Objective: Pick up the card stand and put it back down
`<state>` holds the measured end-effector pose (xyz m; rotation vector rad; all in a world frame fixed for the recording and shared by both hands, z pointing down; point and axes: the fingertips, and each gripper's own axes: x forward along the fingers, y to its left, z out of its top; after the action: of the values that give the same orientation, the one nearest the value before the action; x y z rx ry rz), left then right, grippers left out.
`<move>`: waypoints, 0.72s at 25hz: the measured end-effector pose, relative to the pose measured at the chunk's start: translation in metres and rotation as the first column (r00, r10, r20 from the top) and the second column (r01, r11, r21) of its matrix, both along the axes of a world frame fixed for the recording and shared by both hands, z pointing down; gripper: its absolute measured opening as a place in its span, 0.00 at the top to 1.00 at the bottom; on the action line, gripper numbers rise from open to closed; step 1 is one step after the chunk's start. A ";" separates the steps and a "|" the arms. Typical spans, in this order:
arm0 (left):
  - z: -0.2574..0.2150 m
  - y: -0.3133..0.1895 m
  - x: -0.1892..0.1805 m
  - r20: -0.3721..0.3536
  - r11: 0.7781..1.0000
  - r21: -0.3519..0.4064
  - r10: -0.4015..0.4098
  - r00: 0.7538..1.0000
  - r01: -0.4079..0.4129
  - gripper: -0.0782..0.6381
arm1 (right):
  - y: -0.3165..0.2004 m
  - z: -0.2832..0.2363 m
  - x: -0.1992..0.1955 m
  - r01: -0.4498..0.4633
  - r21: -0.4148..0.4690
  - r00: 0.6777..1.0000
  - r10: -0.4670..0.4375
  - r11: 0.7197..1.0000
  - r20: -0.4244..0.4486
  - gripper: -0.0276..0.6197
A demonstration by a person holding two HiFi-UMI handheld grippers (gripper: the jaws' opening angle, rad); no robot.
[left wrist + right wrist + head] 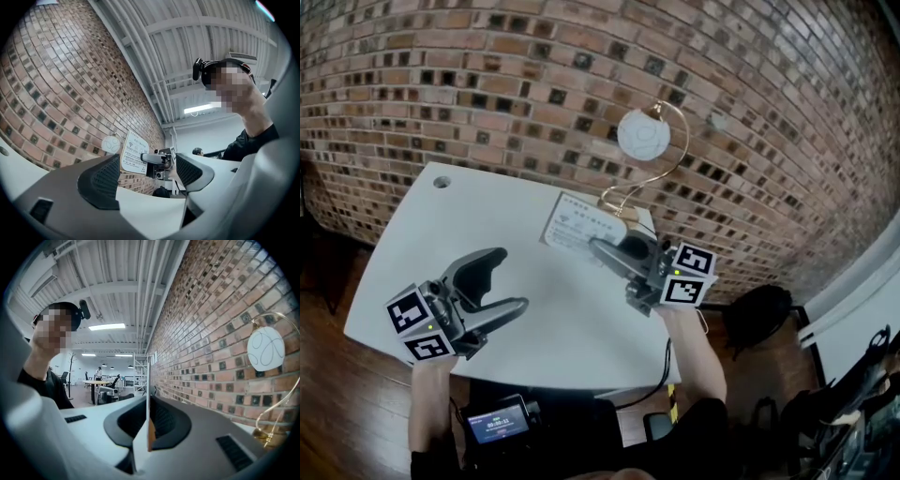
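While the head view looks steeply down on the white surface (544,328), the left gripper (514,284) lies low at the near side with its jaws spread and nothing between them, well apart from the card stand (577,223). The right gripper (602,249) points toward the brick wall (487,84), and the white card reaches out past the tips of its jaws. A lamp (642,136) with a white globe on a gold arc stands beyond those jaws, near the wall. From the left gripper view, the jaws of the left gripper (146,172) are released and hold only air. Straight ahead through their gap, the card stand (133,157) faces the camera with the right gripper (151,158) at its side. The card's lower edge shows against the brick, above the line of the surface. The lamp's globe (111,144) sits just beside the card. From the right gripper view, the right gripper (148,427) has its jaws clenched on the card stand (148,380). The card is seen edge-on as a thin upright sheet pinched between the two dark pads and rising above them. The lamp (266,348) hangs off to the right of the jaws, against the wall.
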<state>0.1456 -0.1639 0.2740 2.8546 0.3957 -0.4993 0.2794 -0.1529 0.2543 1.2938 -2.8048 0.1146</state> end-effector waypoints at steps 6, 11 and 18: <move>-0.006 -0.018 0.038 0.020 0.997 -0.018 0.069 0.997 -0.069 0.37 | -0.026 0.004 0.031 -0.011 -0.027 1.000 0.011 1.000 0.018 0.91; -0.012 -0.033 0.065 0.054 0.994 0.011 0.110 0.992 -0.111 0.37 | -0.046 0.004 0.052 -0.015 -0.043 1.000 0.016 0.999 0.022 0.91; -0.020 -0.056 0.088 0.074 0.985 0.046 0.162 0.984 -0.165 0.37 | -0.069 0.002 0.075 -0.012 -0.046 0.999 0.014 0.999 0.040 0.91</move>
<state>0.2331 -0.2202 0.2541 2.8474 0.6328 -0.3629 0.3544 -0.2217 0.2559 1.3141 -2.8099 0.2064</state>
